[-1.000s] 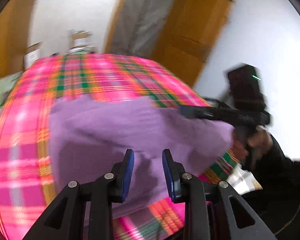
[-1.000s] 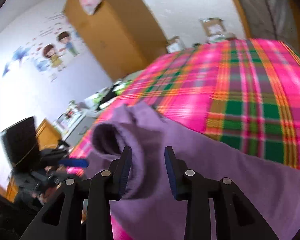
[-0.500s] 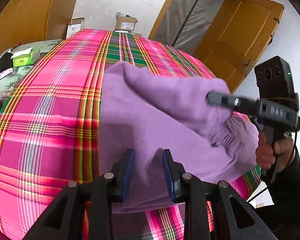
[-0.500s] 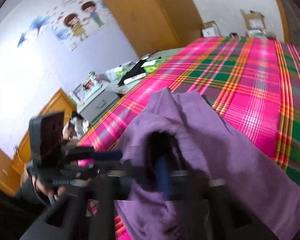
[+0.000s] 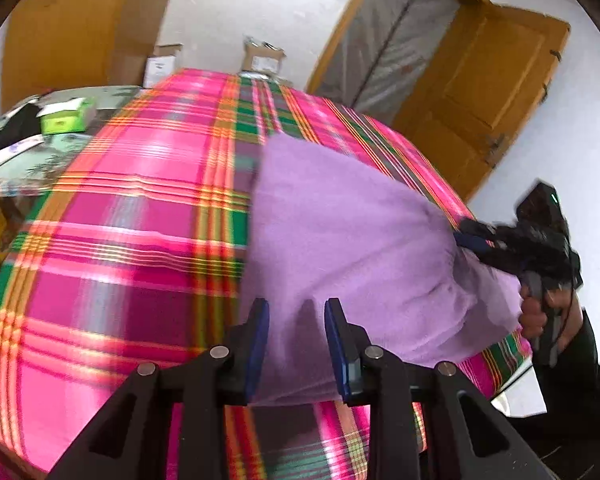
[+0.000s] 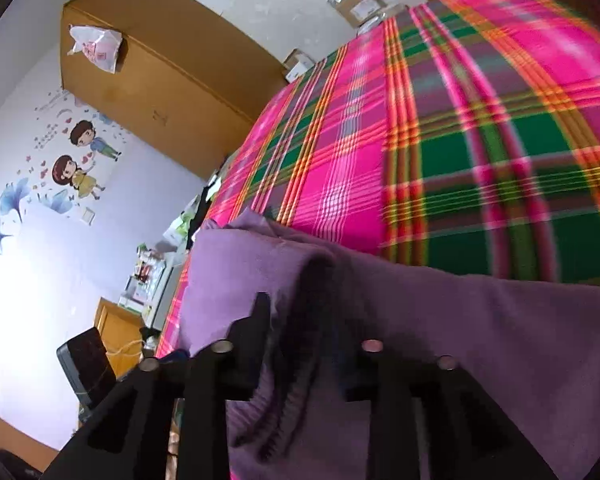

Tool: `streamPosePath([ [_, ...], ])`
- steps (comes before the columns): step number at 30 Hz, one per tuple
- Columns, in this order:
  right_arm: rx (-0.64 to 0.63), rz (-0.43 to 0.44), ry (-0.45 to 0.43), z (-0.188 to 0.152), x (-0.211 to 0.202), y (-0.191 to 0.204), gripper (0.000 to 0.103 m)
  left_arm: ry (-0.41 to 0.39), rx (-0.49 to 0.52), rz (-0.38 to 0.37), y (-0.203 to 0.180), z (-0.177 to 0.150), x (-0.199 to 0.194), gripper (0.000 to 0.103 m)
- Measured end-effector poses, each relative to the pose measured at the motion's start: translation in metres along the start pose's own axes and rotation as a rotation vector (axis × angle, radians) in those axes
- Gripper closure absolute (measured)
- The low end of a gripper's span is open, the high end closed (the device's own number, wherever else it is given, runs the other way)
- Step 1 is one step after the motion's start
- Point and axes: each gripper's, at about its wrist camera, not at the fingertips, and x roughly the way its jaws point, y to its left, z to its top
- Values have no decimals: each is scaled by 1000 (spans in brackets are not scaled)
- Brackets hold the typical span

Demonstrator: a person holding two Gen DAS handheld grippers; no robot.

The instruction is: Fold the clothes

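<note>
A purple garment (image 5: 356,248) lies on the pink-and-green plaid bed cover (image 5: 132,240). My left gripper (image 5: 296,344) is open, its fingers straddling the garment's near edge. In the left wrist view my right gripper (image 5: 484,244) is at the garment's right end, with bunched cloth pulled up in it. In the right wrist view the garment (image 6: 480,320) drapes over and between the fingers of the right gripper (image 6: 300,344), and the right fingertip is hidden by cloth.
A wooden door (image 5: 484,88) and doorway stand beyond the bed. Cardboard boxes (image 5: 260,56) sit at the far end. A cluttered side table (image 5: 40,132) is at the left. A wooden wardrobe (image 6: 160,92) and a wall sticker (image 6: 76,160) show in the right wrist view.
The right gripper has gone into the garment's right end and gathered the cloth. The left gripper stayed open at the near edge as the view swung.
</note>
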Motion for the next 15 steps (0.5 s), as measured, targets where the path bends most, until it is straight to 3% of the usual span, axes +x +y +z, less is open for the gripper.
streamPosePath([
  [5,-83,20,63,-22,-13,18,66,43,-81,34,21,-8,4,74],
  [13,-158,32,183,-57,5,32,64,68,-77,-2,9,-4,10,72],
  [14,-154,32,182,-56,5,31,62,65,-73,0,8,-4,9,77],
  [15,-152,36,179,-56,5,31,62,60,-68,3,8,-3,9,94],
])
